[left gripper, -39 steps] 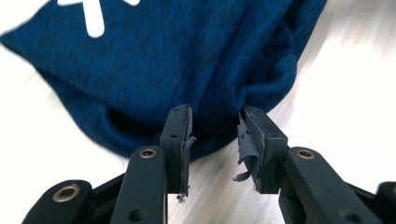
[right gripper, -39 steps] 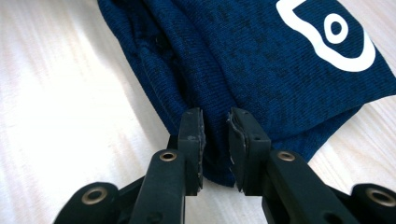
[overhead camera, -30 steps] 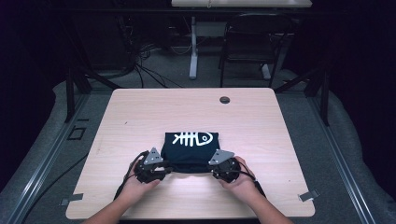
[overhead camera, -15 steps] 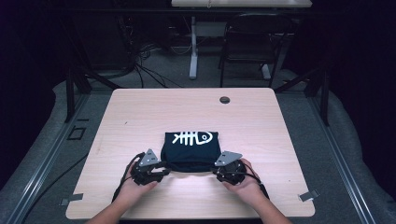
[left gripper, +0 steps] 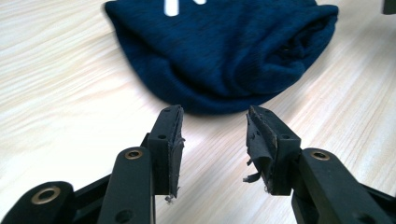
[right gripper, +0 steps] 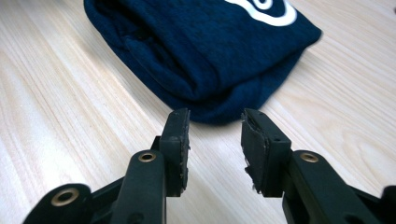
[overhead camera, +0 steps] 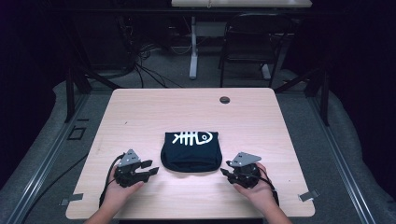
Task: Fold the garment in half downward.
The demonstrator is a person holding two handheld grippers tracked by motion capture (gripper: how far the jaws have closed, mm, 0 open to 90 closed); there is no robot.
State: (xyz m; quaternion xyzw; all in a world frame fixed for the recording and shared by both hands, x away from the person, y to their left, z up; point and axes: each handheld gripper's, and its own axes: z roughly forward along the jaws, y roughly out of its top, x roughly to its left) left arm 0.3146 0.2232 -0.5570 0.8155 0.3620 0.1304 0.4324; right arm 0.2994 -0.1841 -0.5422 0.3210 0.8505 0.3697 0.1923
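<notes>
On the table (overhead camera: 140,116), folded navy shirt (overhead camera: 191,151), print cut off close-up, both tongs (overhead camera: 148,169) (overhead camera: 225,171) just opened, empty.

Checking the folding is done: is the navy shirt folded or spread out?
Folded: the navy shirt lies as a compact bundle, layered edges visible in both gripper views.

Two hands come in from the bottom edge, each holding a gripper low and level. The left gripper (overhead camera: 150,169) points right, the right gripper (overhead camera: 225,171) points left. Both sets of jaws have just been opening and now stand apart, with nothing between them.
</notes>
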